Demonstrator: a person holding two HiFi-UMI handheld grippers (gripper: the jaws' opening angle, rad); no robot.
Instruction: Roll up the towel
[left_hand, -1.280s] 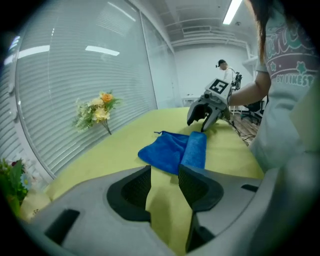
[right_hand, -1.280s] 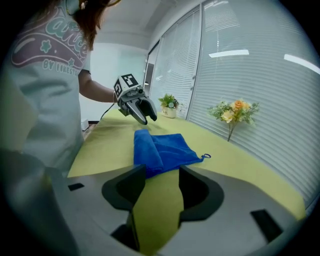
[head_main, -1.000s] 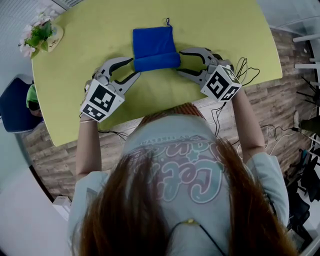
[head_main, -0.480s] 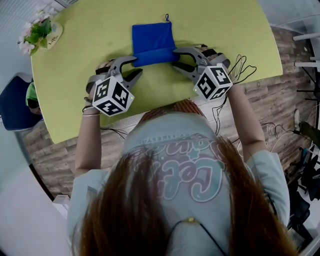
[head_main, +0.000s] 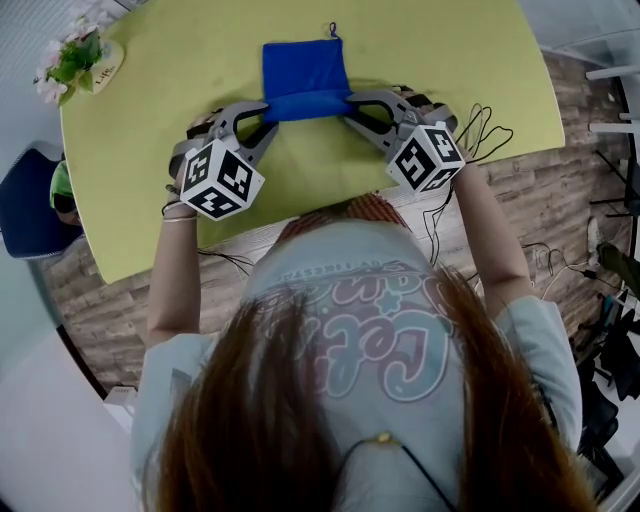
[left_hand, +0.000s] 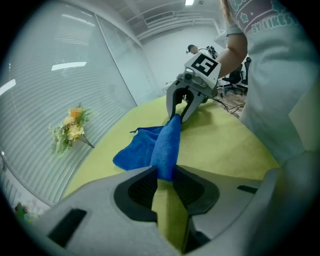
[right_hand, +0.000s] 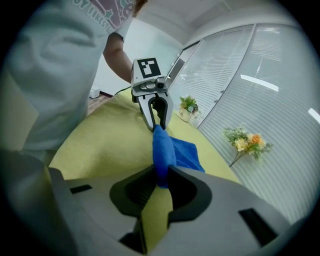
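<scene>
Blue towel (head_main: 303, 70) sits mid-table on the yellow-green table (head_main: 180, 60), near edge rolled up. Left gripper (head_main: 267, 112) and right gripper (head_main: 351, 106) are both closing their jaws on the roll's ends, pads pinching cloth.

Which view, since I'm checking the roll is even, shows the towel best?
The head view: the towel shows from above, roll along its near edge. The gripper views look lengthwise along the roll, pinched in the closing jaws of the left gripper and right gripper; the flat part lies partly behind it.
</scene>
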